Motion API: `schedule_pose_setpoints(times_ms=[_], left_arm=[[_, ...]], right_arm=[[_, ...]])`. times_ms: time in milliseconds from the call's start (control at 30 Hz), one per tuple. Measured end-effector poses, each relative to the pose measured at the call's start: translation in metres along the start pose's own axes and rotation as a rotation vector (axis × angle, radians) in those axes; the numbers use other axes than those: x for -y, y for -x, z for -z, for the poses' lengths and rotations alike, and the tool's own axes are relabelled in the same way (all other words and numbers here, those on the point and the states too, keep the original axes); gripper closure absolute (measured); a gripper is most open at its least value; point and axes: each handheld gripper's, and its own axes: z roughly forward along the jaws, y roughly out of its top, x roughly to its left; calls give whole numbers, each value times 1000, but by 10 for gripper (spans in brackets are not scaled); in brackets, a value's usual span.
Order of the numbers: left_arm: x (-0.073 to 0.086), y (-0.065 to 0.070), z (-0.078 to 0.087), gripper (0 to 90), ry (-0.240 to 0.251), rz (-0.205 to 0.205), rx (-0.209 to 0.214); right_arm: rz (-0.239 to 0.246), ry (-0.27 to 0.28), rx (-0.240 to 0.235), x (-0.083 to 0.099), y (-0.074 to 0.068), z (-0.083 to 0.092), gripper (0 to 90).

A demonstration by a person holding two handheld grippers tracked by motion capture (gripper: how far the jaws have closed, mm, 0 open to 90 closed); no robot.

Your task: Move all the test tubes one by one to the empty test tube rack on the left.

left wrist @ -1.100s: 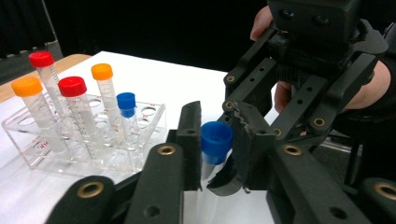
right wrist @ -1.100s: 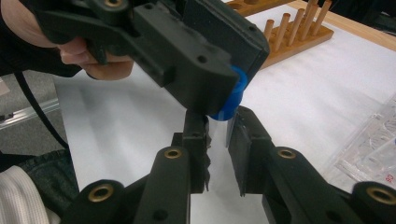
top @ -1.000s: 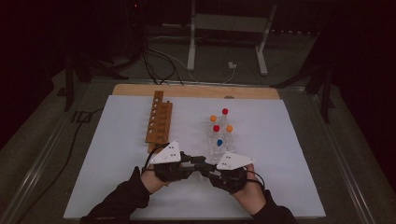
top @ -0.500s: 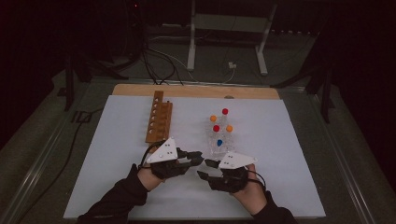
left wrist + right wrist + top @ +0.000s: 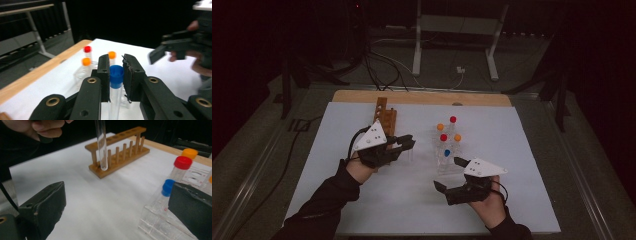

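the left tongs (image 5: 116, 75) are gripping a blue-capped tube (image 5: 115, 92) just under its cap, holding it upright above the tabletop (image 5: 512, 150) near the wooden rack (image 5: 384, 117). the right tongs (image 5: 451, 175) are standing wide open with nothing between them, having just been opening, well apart from the tube.

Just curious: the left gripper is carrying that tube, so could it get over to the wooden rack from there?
Probably yes. The left gripper grips the blue-capped tube right beside the wooden rack, with only bare white table between them.
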Motion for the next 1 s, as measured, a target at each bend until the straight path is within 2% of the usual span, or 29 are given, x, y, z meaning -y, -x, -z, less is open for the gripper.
schedule_pose_setpoints(times_ms=[167, 433, 533, 767, 867, 1000], left_arm=[[-13, -19, 3, 779, 2, -6, -77], [-29, -54, 7, 779, 8, 3, -179], [-29, -66, 6, 779, 3, 16, -211], [-23, -96, 0, 779, -9, 77, -280], [-22, -108, -2, 779, -16, 89, -309], [-22, -124, -5, 779, -18, 106, -342]], right_arm=[[-25, 16, 19, 0, 7, 5, 11], [-12, 12, 26, 1, 8, 5, 11], [-9, 15, 31, 2, 8, 5, 11], [15, 12, 40, 3, 8, 4, 11], [36, 16, 43, 4, 9, 3, 12], [19, 8, 25, 6, 10, 1, 12]])
